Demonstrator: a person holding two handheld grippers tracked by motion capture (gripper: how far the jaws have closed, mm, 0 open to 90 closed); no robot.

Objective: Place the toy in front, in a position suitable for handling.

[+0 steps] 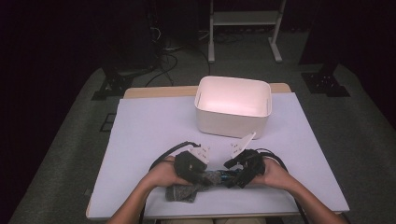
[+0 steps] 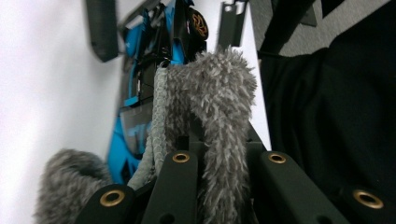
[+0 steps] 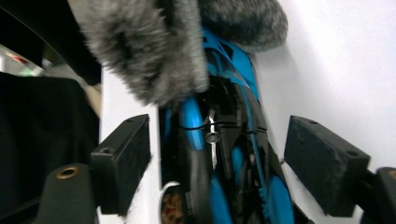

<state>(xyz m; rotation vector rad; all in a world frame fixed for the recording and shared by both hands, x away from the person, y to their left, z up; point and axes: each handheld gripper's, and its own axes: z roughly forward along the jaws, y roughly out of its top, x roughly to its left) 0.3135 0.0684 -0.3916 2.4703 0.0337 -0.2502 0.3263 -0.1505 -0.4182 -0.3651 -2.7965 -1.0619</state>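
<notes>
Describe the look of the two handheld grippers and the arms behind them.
Left gripper and right gripper are black, each topped by a pale three-cornered plate, with looping black cables. Jaws carry brass-ringed holes and black foam pads. Forearms bare, no sleeves.

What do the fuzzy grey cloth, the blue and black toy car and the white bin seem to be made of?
The fuzzy grey cloth looks like soft chenille or microfibre fabric, with a shaggy pile and a knitted edge. The blue and black toy car seems to be hard glossy plastic, perhaps partly metal, judging by its shiny panels. The white bin looks like smooth matte plastic with rounded corners.
</notes>
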